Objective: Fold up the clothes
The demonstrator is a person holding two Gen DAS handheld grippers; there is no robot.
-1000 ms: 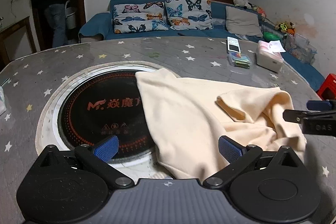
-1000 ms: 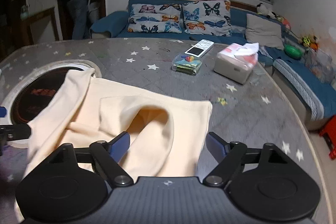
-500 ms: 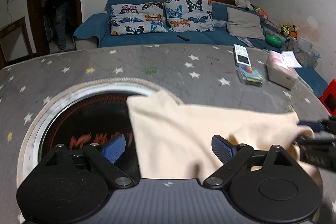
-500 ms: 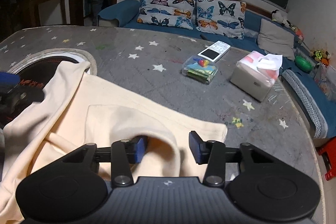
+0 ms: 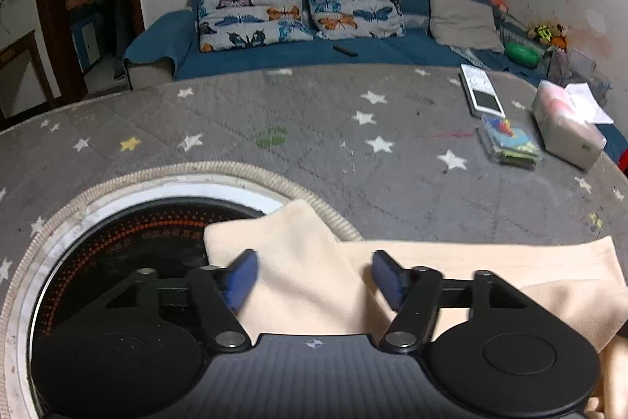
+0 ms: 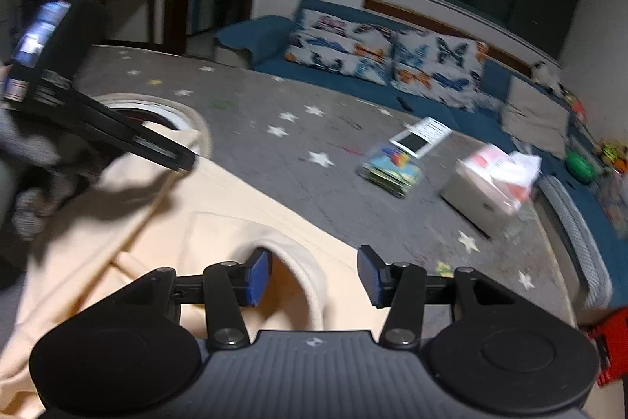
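Since earlier: we lowered both claws onto cream garment (image 5: 314, 285). Left claw (image 5: 314, 271), right claw (image 6: 314, 275) agape, gripping nothing; pinch edges evenly.

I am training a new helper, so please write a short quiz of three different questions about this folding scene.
1. True or false: the left gripper is open above the cream garment.
2. What does one end of the garment overlap? A) the tissue box B) the round black cooktop C) the remote
3. Fill in: the right gripper's jaws stand ____ around a cuff-like fold.

Key: 1 true; 2 B; 3 open.
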